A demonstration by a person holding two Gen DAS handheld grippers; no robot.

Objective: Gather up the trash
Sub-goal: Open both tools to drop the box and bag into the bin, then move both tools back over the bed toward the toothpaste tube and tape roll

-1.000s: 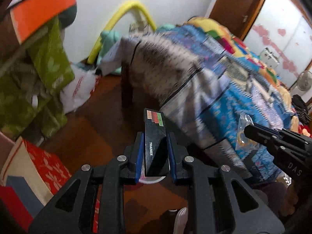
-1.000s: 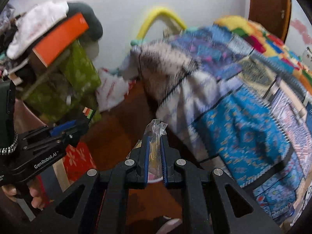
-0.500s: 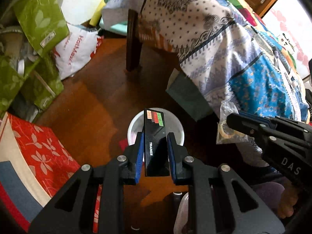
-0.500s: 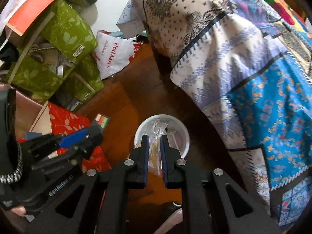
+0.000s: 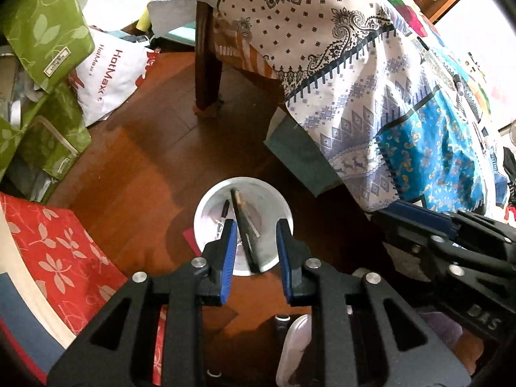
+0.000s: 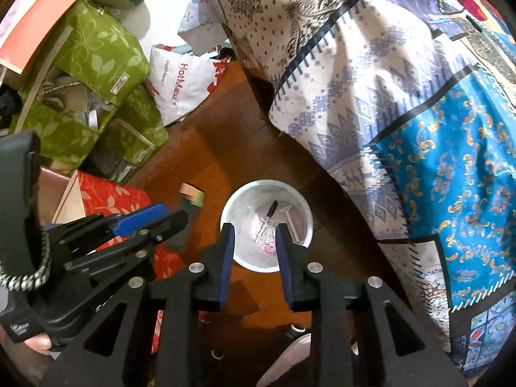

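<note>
Both grippers hang above a round white plastic bin (image 5: pixel 243 230) standing on the dark wooden floor (image 5: pixel 145 161), which is why each camera looks straight down into its mouth.

The left gripper (image 5: pixel 254 251) has its blue-padded fingers (image 5: pixel 227 251) spread wide apart with nothing clamped. A flat black carton (image 5: pixel 246 235) shows between them, tilted on edge with its lower end past the rim nearest the fingers; it appears to be dropping or leaning inside the bin, though I cannot tell whether it has settled.

The right gripper (image 6: pixel 253 251) is likewise parted wide and empty, its fingers (image 6: pixel 226 254) framing the bin's near rim. Beyond its fingertips, inside the bin, lie a black pen (image 6: pixel 272 208), a white razor-like stick (image 6: pixel 288 217) and crumpled clear wrapping (image 6: pixel 266 233).

Holding both sets of fingers centred over the opening makes sense for a release: whatever is let go falls in rather than onto the floor. The patterned patchwork bedspread (image 6: pixel 403 113) hangs to the right of the fingers, and green leaf-print bags (image 6: pixel 96 54) are piled to their far left, well apart from the bin.
</note>
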